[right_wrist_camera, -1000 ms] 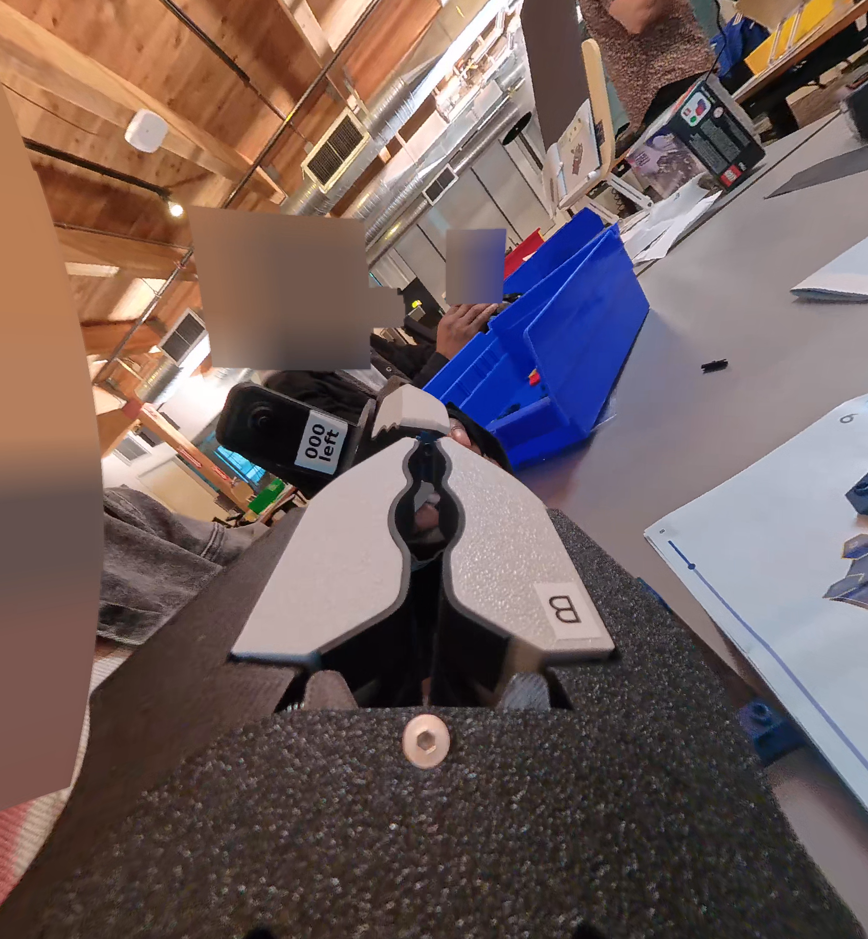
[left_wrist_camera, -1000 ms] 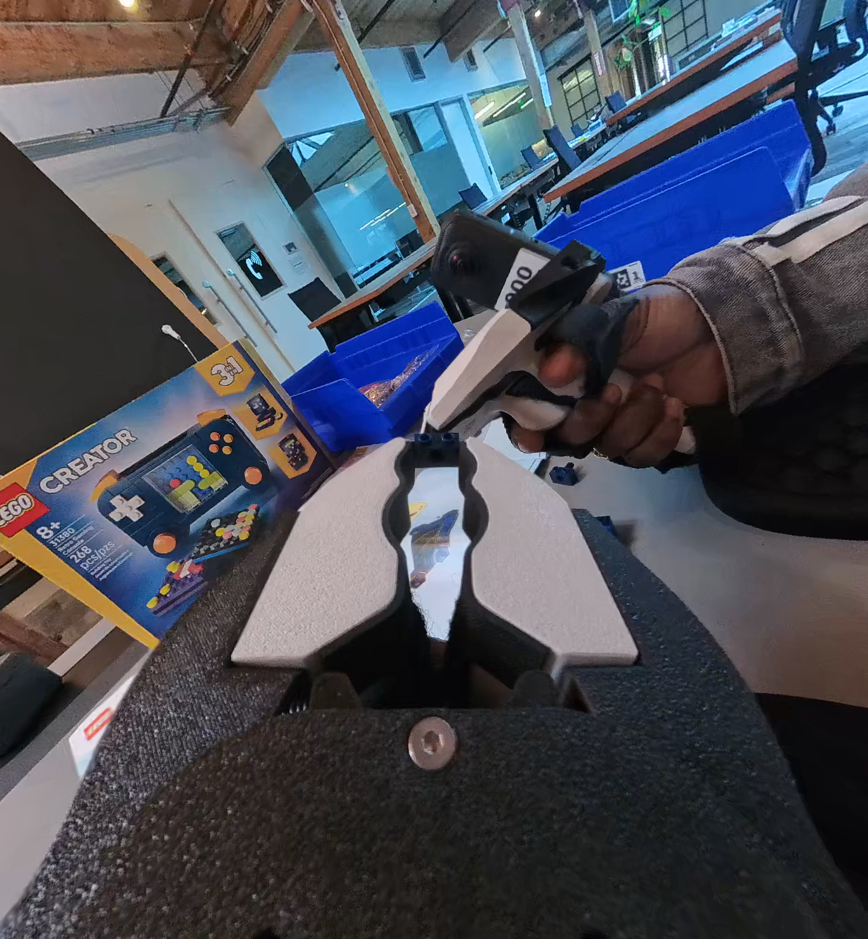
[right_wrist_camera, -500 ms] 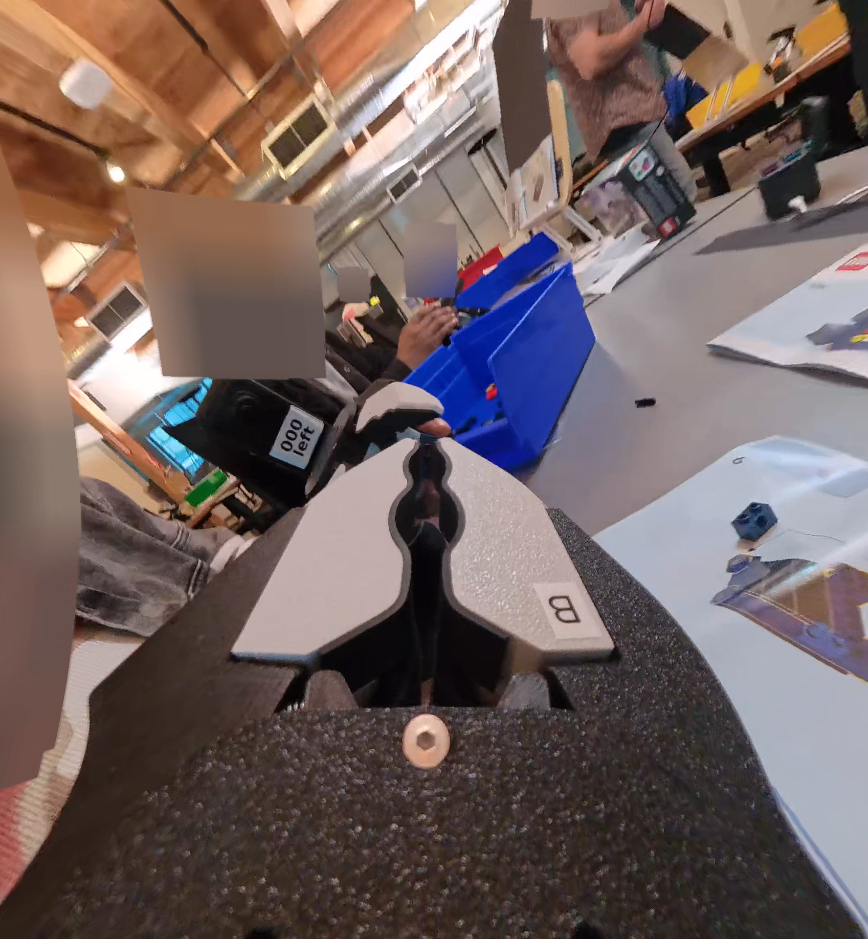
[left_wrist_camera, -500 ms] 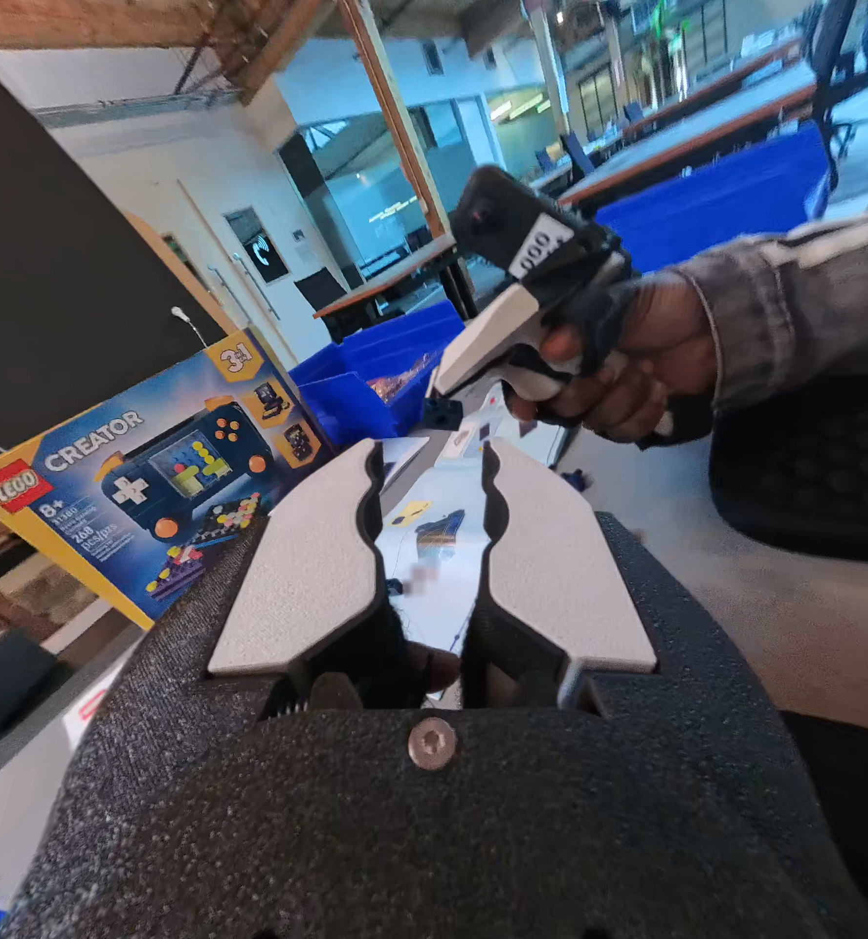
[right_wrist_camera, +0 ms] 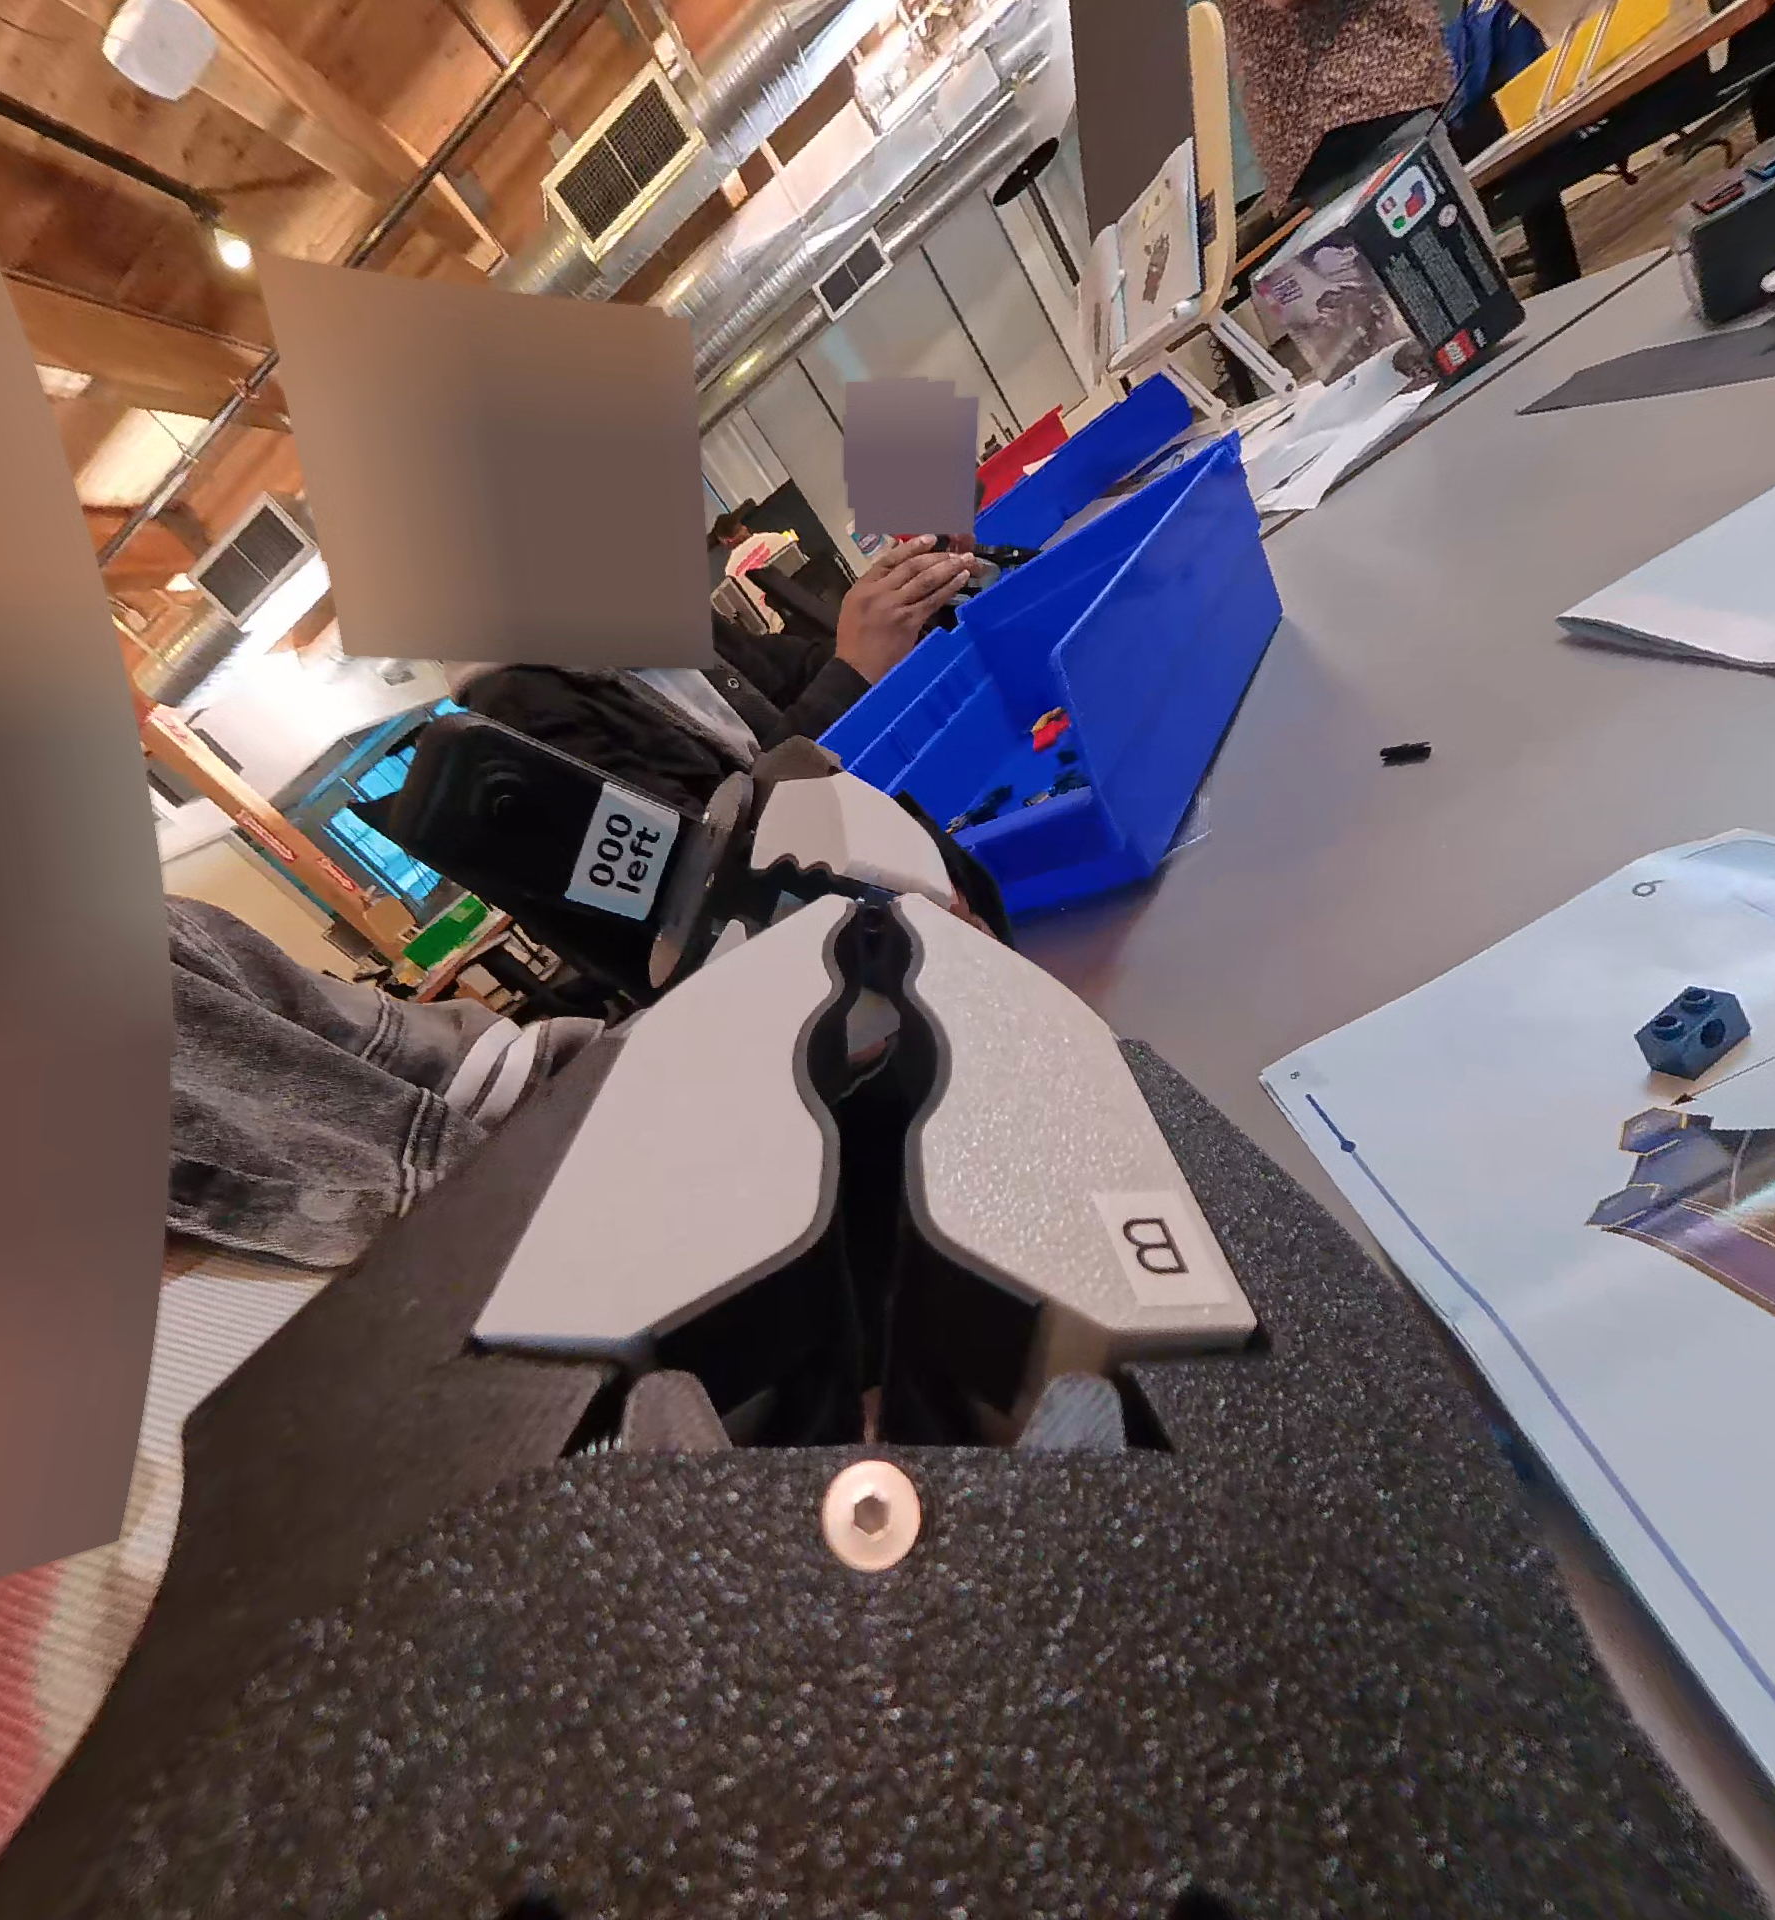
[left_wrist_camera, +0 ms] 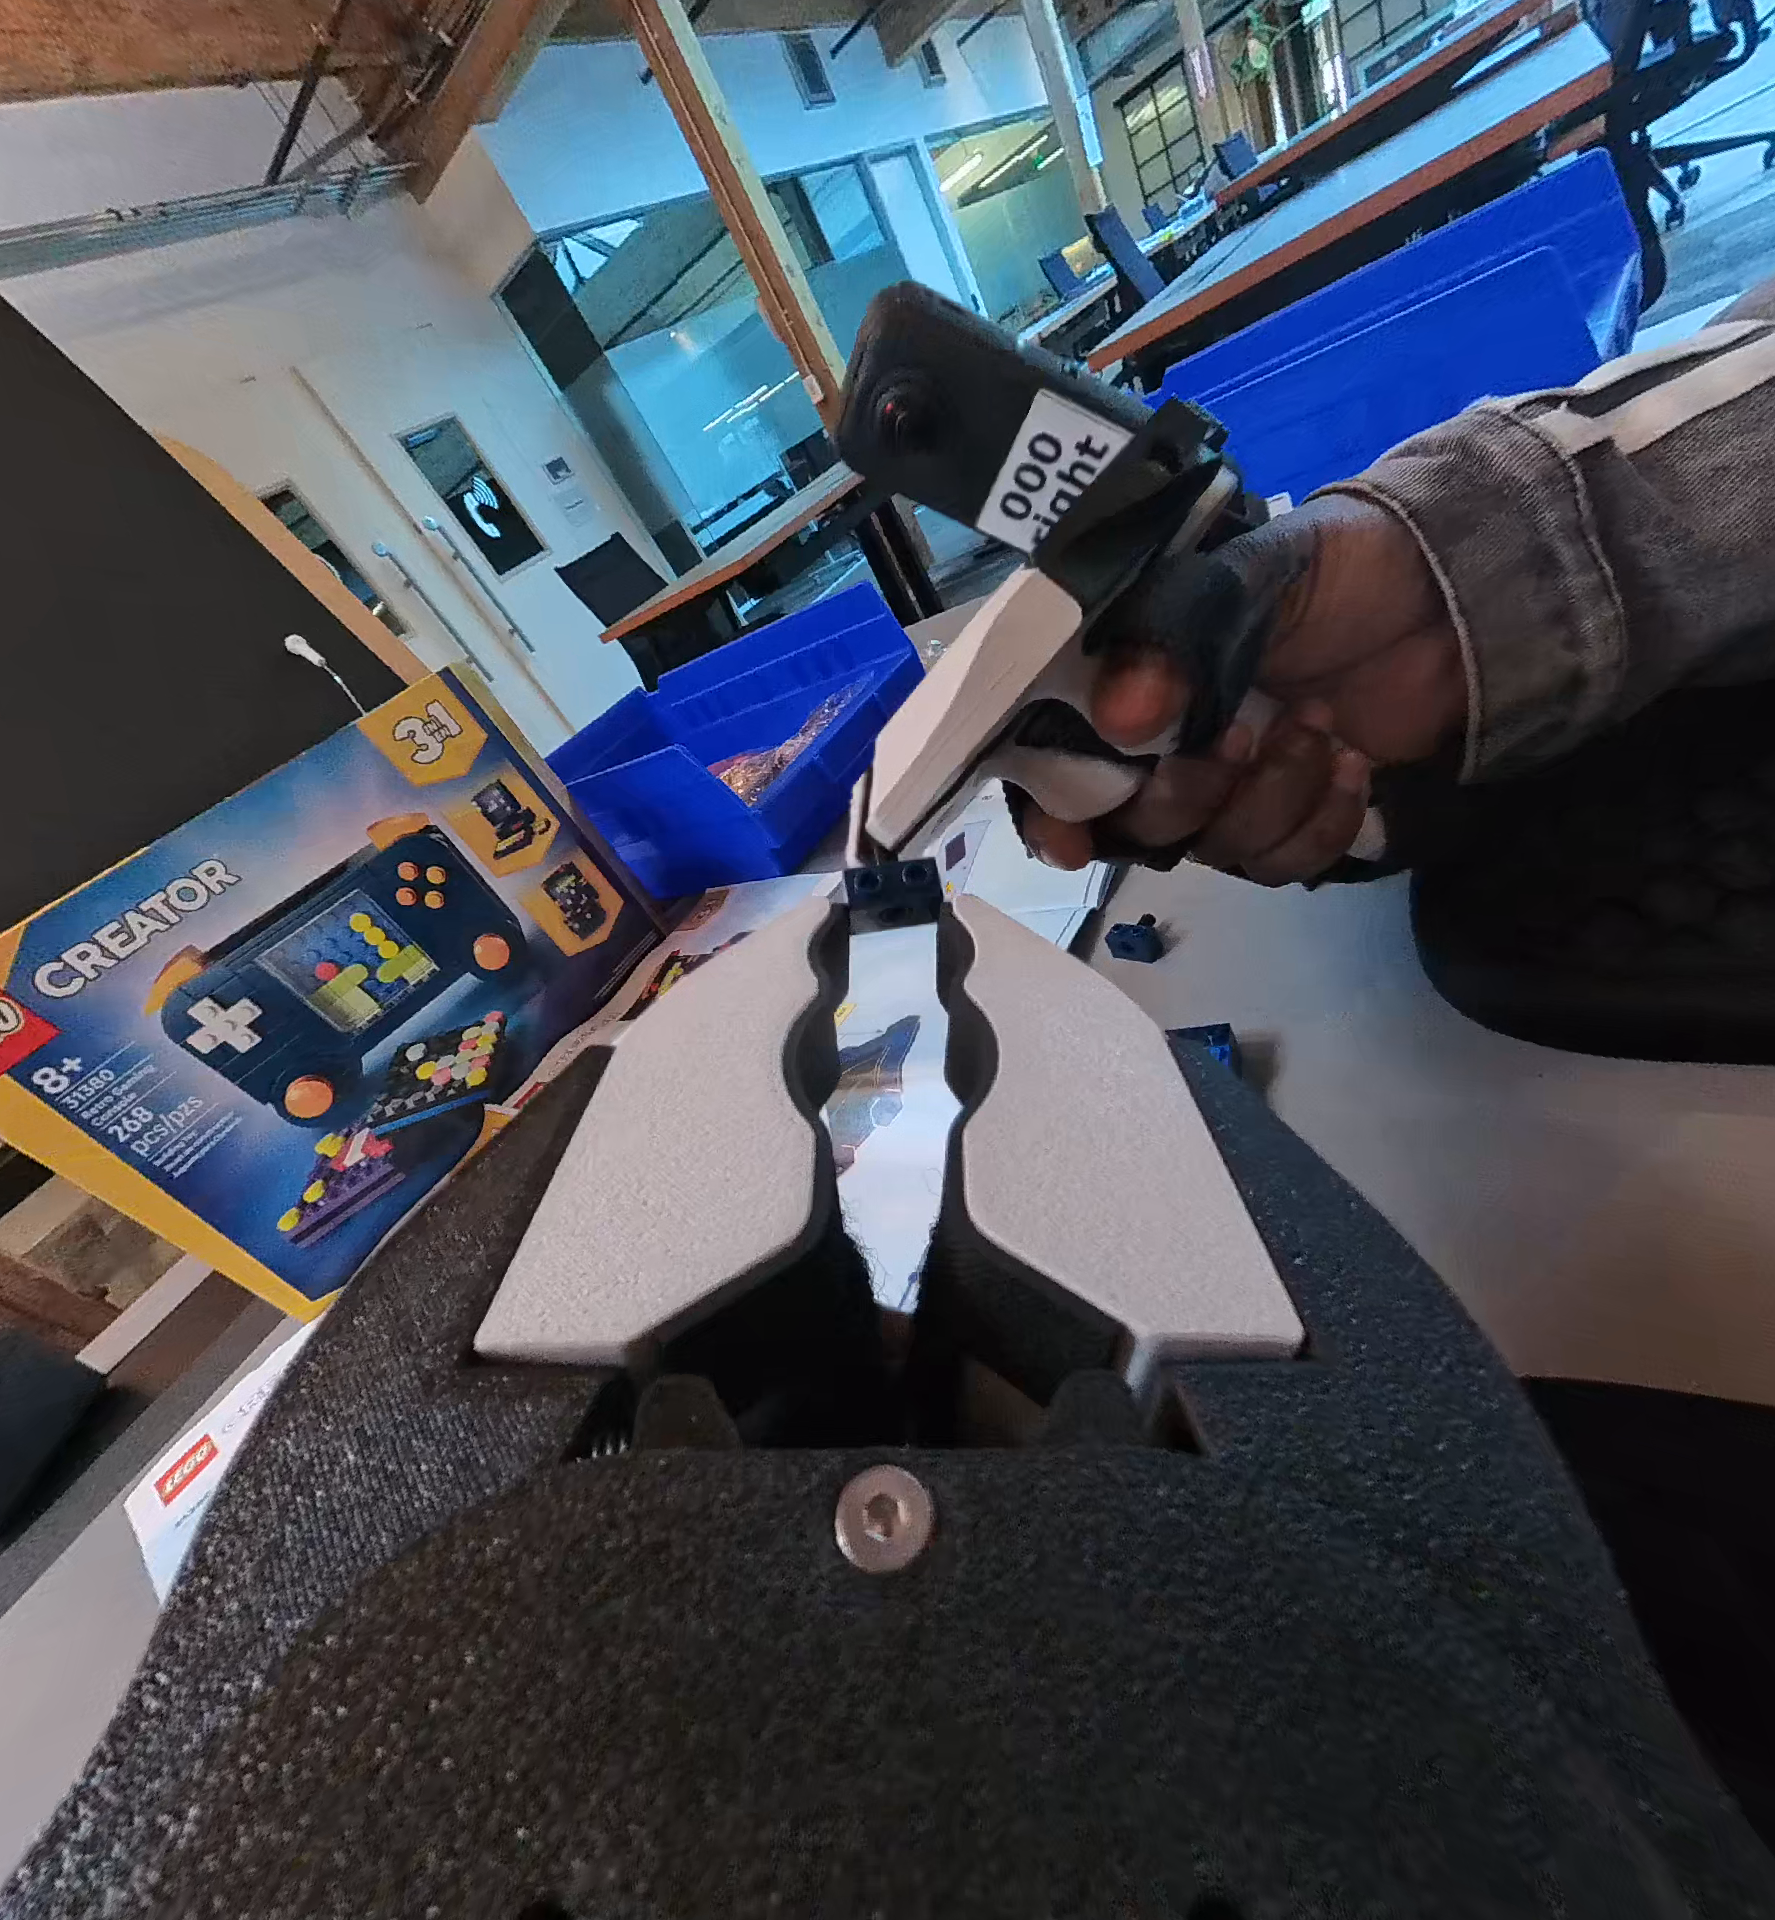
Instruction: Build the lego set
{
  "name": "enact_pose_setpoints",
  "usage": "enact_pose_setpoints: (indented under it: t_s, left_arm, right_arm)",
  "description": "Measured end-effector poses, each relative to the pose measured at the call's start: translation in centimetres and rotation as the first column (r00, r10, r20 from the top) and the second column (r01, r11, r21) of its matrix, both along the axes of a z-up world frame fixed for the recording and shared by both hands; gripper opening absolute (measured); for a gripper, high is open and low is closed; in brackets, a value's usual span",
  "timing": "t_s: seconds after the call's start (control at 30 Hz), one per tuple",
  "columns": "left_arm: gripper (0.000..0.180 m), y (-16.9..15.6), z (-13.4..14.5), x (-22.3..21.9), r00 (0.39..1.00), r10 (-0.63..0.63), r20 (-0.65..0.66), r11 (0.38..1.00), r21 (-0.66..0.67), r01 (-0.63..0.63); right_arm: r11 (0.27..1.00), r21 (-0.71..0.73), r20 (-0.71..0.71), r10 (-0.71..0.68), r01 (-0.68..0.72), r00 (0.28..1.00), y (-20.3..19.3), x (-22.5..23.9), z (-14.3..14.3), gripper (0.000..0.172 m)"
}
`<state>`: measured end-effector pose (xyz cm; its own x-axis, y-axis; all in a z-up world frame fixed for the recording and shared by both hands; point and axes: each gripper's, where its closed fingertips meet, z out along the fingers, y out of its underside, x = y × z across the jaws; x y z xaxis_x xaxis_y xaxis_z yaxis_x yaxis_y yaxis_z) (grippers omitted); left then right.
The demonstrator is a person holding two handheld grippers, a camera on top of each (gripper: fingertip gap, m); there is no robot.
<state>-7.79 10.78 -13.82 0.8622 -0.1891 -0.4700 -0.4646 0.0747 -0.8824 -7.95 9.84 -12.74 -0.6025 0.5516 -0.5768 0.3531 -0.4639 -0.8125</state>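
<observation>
In the left wrist view my left gripper (left_wrist_camera: 893, 916) is shut on a small dark blue brick (left_wrist_camera: 893, 891), pinched between its fingertips above the table. My right gripper (left_wrist_camera: 865, 831), held by a hand in a grey sleeve, comes in from the upper right, and its closed tips meet the brick's top left edge. In the right wrist view my right gripper (right_wrist_camera: 870, 906) is nearly closed with a bit of blue (right_wrist_camera: 874, 900) at its tips. The left gripper's fingers (right_wrist_camera: 841, 831) sit just beyond. Most of the brick is hidden there.
A boxed brick set (left_wrist_camera: 270, 987) leans at the left, with blue bins (left_wrist_camera: 737, 748) behind it. An open instruction booklet (right_wrist_camera: 1485, 1143) lies on the grey table with another dark blue brick (right_wrist_camera: 966, 1029) on it. A loose blue piece (left_wrist_camera: 1132, 940) and a black pin (right_wrist_camera: 1404, 751) lie nearby. The grippers are tip to tip, or close to it.
Half a second ago my left gripper opened and the brick stayed at the right gripper's tips. The left fingers have closed on the brick once more. The right gripper stayed shut.
</observation>
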Motion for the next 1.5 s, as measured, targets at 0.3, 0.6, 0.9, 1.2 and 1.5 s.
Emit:
enact_pose_setpoints:
  t_s: [0.3,0.6,0.9,1.2,1.5]
  left_arm:
    - [0.016,0.0,-0.3,-0.1,0.999,0.026,-0.04,0.999,-0.019,-0.027]
    - [0.037,0.5,1.2,-0.3,0.998,0.031,0.057,0.999,0.027,-0.033]
    - [0.039,-1.2,3.4,-4.4,0.96,0.208,0.185,0.961,0.141,-0.236]
    - [0.036,-3.4,5.5,-8.0,0.879,0.299,0.371,0.886,0.234,-0.4]
    - [0.036,-3.6,5.9,-7.9,0.874,0.256,0.414,0.887,0.258,-0.383]
  right_arm:
    - [0.984,0.171,-0.055,-0.046,0.055,0.997,-0.1,-0.1,-0.4,0.004]
    - [0.991,0.117,-0.135,-0.056,0.072,0.989,1.1,0.1,1.3,0.004]
    - [0.838,0.542,-0.064,-0.028,0.059,0.998,4.0,-2.6,2.0,0.004]
    - [0.766,0.627,-0.141,-0.065,0.139,0.988,9.5,-2.1,5.9,0.004]
    - [0.627,0.775,0.153,-0.058,-0.083,0.987,8.3,6.0,-5.7,0.004]
